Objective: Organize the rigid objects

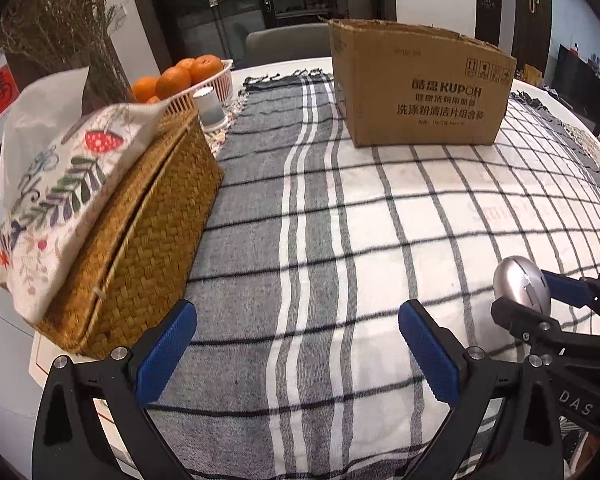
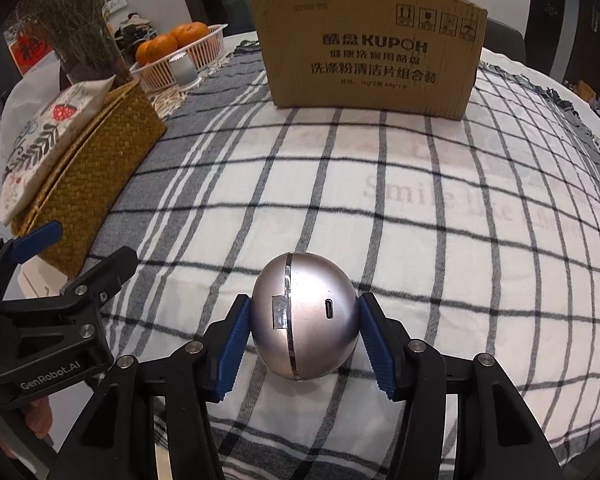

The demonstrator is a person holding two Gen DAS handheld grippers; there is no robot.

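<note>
The cardboard box (image 2: pixel 370 48) stands open-topped at the far side of the counter (image 2: pixel 460 208), straight ahead of the right claw (image 2: pixel 305 338) and well apart from it. That claw is clamped on a silver egg-shaped gadget (image 2: pixel 305 322), long axis pointing toward the box, pads pressing both flanks. The left claw (image 1: pixel 298 356) is spread wide with nothing between its pads, so the right hand looks better placed for the drop. The box reads "KUPOH" above Chinese print; faint lettering on the cloth reads "Smile"; the left claw's body says "GenRobot.AI".
</note>
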